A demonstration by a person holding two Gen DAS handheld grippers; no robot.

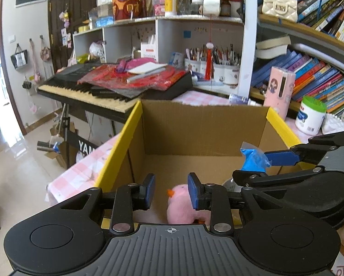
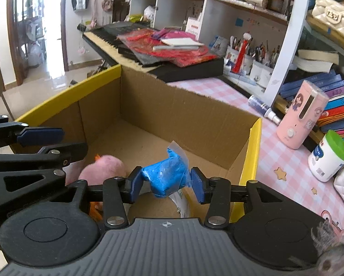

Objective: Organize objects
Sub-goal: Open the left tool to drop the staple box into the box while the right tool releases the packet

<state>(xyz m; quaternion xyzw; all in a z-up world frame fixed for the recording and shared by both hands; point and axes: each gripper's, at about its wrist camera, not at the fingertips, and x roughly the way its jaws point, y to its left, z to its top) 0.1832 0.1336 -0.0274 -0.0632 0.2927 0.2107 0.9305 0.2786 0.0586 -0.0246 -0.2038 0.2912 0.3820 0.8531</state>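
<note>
An open cardboard box (image 1: 204,128) with yellow-taped rims stands on the pink checked table, and both grippers hover over its near end. A pink plush chick (image 1: 180,207) lies on the box floor just below my left gripper (image 1: 171,192). Its blue pads stand apart and the left pad is clear of the plush. My right gripper (image 2: 166,182) is shut on a blue packet in clear wrap (image 2: 165,177), held above the box floor (image 2: 149,142). The plush (image 2: 103,168) lies to the packet's left. Under the packet a round brown-and-white object (image 2: 181,202) is partly hidden.
A keyboard (image 1: 86,89) piled with red bags sits behind the box. To the right stand a pink cylinder (image 2: 303,119), a green-lidded white jar (image 2: 328,158), a spray bottle (image 2: 261,108) and shelves of books (image 1: 321,80). Pen cups (image 1: 218,69) stand under the shelf.
</note>
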